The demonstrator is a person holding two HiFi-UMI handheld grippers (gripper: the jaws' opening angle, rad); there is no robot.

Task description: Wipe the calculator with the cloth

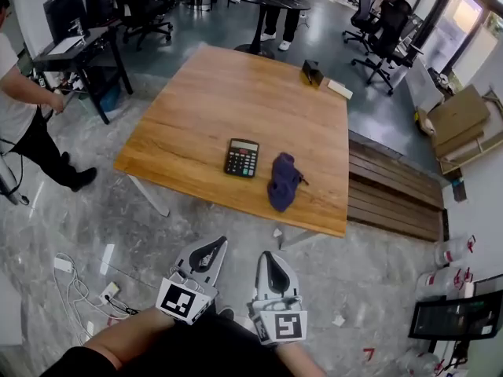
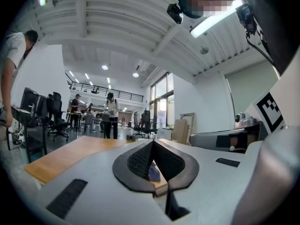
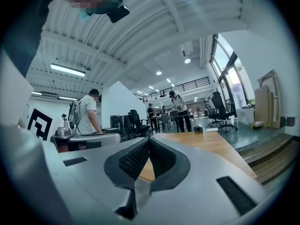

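We note the grey stone floor (image 1: 141, 234) as the largest surface, with loose cables and scraps of paper lying on it. On it stands the wooden tabletop (image 1: 236, 93), seen corner-on in the head view. The left hand-held gripper (image 1: 214, 250) and the right hand-held gripper (image 1: 267, 261) are side by side over the floor, short of the tabletop's near edge and pointing toward it. In the left gripper view the left hand-held gripper (image 2: 153, 143) has its jaws pressed together at the tips with nothing pinched. In the right gripper view the right hand-held gripper (image 3: 149, 139) is likewise pressed together and empty. The dark blue cloth (image 1: 282, 182) lies crumpled on the tabletop close to the near edge, touched by neither hand-held gripper. The calculator (image 1: 242, 158), black with a pale display, lies flat just to the left of the cloth, with a narrow strip of wood between them. At the far right corner of the tabletop we find a small black box (image 1: 311, 72) and, just beside it, a flat white item (image 1: 339, 89).
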